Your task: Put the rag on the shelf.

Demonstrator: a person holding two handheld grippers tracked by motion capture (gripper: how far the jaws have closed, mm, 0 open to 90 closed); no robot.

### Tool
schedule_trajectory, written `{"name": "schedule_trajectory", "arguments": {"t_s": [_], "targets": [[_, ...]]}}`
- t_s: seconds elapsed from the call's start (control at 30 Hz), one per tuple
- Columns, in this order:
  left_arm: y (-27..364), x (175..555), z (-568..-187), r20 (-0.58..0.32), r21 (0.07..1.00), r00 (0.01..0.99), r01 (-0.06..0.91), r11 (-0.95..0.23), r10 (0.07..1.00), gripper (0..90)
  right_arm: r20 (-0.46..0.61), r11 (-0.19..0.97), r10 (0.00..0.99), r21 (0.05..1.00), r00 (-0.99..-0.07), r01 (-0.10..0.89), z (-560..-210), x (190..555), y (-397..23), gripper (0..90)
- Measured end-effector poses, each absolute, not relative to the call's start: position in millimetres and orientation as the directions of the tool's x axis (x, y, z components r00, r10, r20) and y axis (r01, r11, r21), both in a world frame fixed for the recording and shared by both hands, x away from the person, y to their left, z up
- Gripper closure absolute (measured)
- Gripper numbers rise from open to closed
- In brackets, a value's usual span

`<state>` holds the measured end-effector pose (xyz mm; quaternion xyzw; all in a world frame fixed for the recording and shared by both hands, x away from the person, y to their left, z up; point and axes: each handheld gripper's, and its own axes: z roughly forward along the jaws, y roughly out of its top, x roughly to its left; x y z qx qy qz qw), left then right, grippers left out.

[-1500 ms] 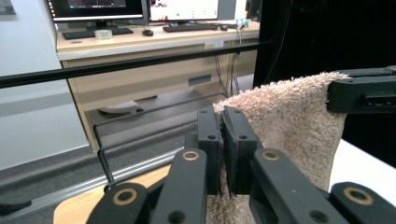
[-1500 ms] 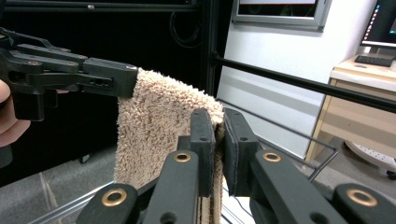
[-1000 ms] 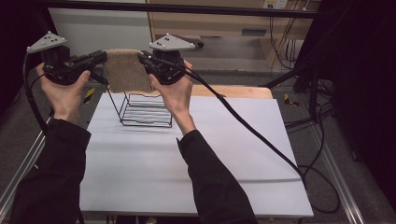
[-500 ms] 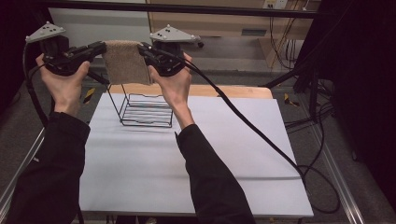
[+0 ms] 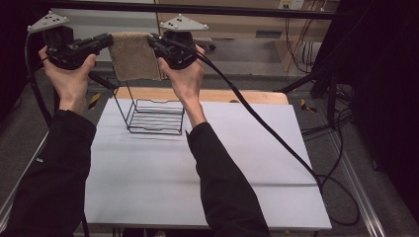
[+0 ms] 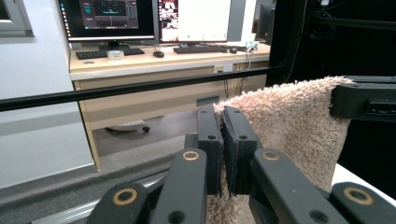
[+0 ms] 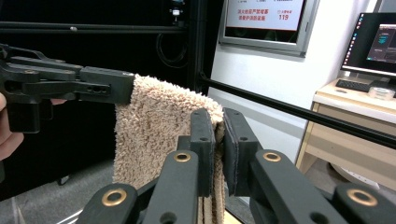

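A person holds a soft tan towel (image 5: 133, 57) up in the air with two tools. The towel hangs high above the black wire rack (image 5: 155, 116), and it does not touch the rack. The rack is the thing to look from.

The left gripper (image 5: 104, 42) is up and to the left of the rack. It is pinched tight on the towel's top left corner. In the left gripper view, its two black jaws press close together with the fuzzy cloth (image 6: 289, 126) squeezed between them. The left hand (image 5: 71, 74) holds this tool from below.

The right gripper (image 5: 153, 43) is right above the rack, a bit toward its right side. It is pinched tight on the towel's top right corner. In the right gripper view, its jaws squeeze the edge of the cloth (image 7: 159, 130), and the other tool grips the far corner.

The top edge of the towel runs flat between the two tools. The rest of it hangs straight down like a little curtain.

The rack stands on the white bench (image 5: 207, 187), near the far edge. A black cable (image 5: 276, 138) runs from the right tool, past the right side of the rack, and off the bench.
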<state>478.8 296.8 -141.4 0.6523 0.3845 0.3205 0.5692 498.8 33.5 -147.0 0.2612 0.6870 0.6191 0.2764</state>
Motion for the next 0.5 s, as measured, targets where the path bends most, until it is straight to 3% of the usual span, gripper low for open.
{"name": "schedule_trajectory", "arguments": {"t_s": [0.5], "targets": [[292.7, 508.6, -148.7, 0.001, 0.982, 0.464, 0.167, -0.088, 0.886, 86.0, -0.057, 0.111, 0.711, 0.993, -0.701, 0.032, -158.1, 527.4, 37.2, 83.9]]}}
